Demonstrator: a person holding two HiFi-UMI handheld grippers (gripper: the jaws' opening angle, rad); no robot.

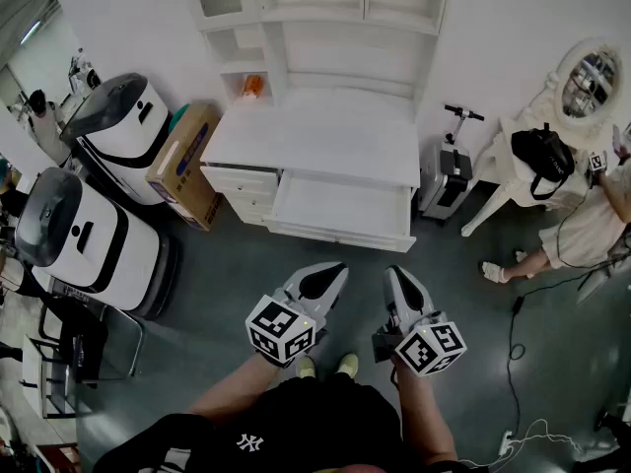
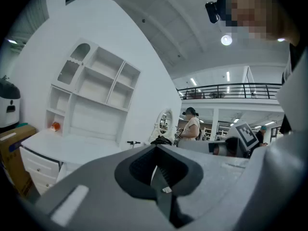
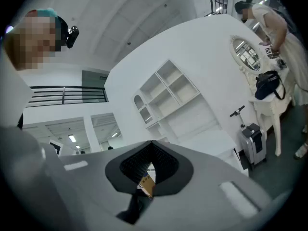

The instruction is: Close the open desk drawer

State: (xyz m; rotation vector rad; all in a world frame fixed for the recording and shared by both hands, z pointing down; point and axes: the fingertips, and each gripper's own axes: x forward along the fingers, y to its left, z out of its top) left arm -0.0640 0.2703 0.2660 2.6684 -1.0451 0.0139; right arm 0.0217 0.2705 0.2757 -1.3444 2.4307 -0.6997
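the drawer [image 1: 340,207] stands open at the far desk [image 1: 315,138], well apart from my left gripper [image 1: 328,278] and right gripper [image 1: 400,284], both pinched closed and empty. it looks rigid and light, so i'd push its near front panel.

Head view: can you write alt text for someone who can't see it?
Seen from above, a wide drawer stands pulled out of a white desk with shelves. A person faces it on a grey floor, holding the left gripper and right gripper, jaws shut and empty, short of the drawer.
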